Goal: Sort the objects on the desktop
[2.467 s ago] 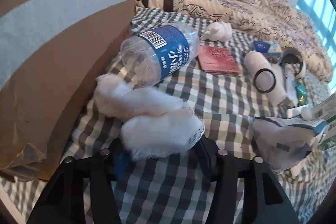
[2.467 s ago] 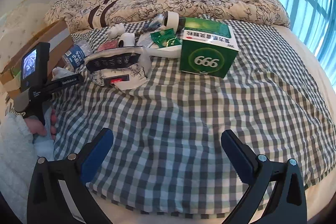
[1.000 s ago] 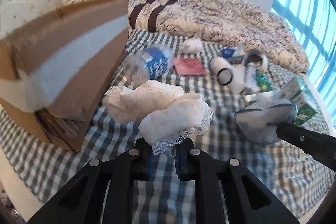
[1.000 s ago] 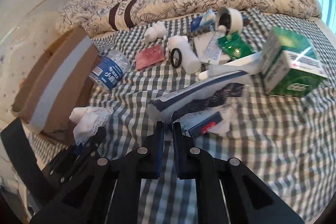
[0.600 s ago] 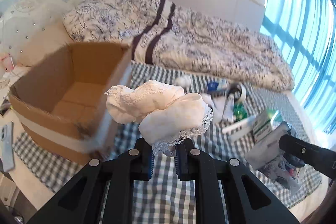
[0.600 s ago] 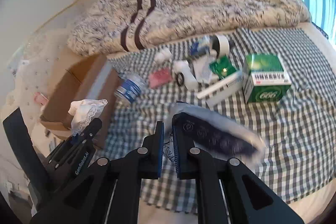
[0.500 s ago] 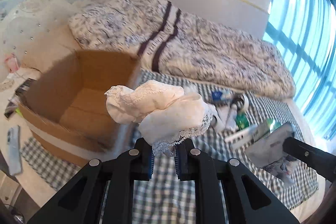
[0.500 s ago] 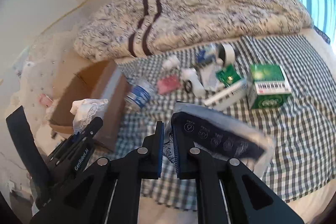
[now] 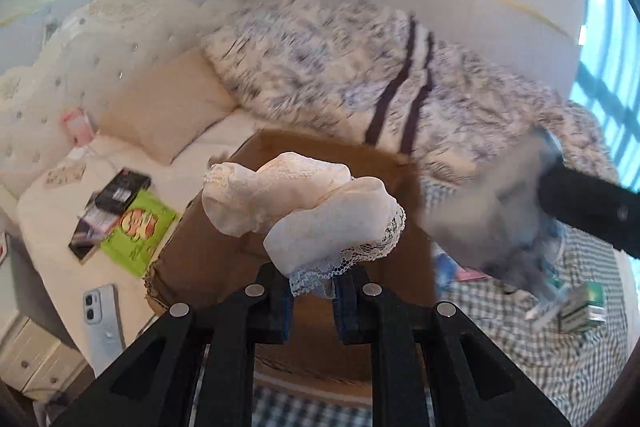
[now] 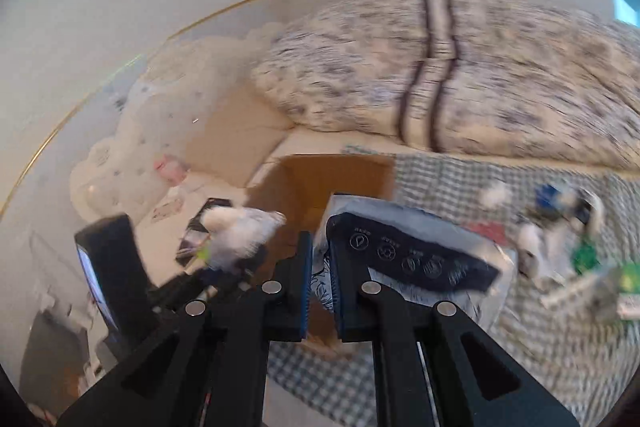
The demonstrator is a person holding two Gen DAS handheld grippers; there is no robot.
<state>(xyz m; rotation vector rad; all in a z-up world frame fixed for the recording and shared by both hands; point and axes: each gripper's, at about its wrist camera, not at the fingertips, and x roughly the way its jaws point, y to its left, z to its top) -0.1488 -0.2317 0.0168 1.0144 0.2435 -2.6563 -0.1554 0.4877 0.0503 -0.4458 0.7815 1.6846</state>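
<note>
Left gripper point(image 9: 311, 301): your fingers are clamped on the white lace cloth point(image 9: 302, 213), held in the air over the open cardboard box point(image 9: 224, 251).
Right gripper point(image 10: 320, 285): your fingers pinch the edge of the grey packet point(image 10: 416, 259), above the box's near right corner.
Box: it sits on the checked bedsheet point(image 10: 560, 339).
Leftovers: blurred, on the sheet to the right.

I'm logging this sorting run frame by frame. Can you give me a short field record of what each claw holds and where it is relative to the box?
left claw: shut on the white lace cloth, held above the cardboard box
right claw: shut on the grey pouch, near the box's right side
box state: open, inside looks bare where visible
left on checked blanket: green box, small blurred items
image quality: motion blur in both views
</note>
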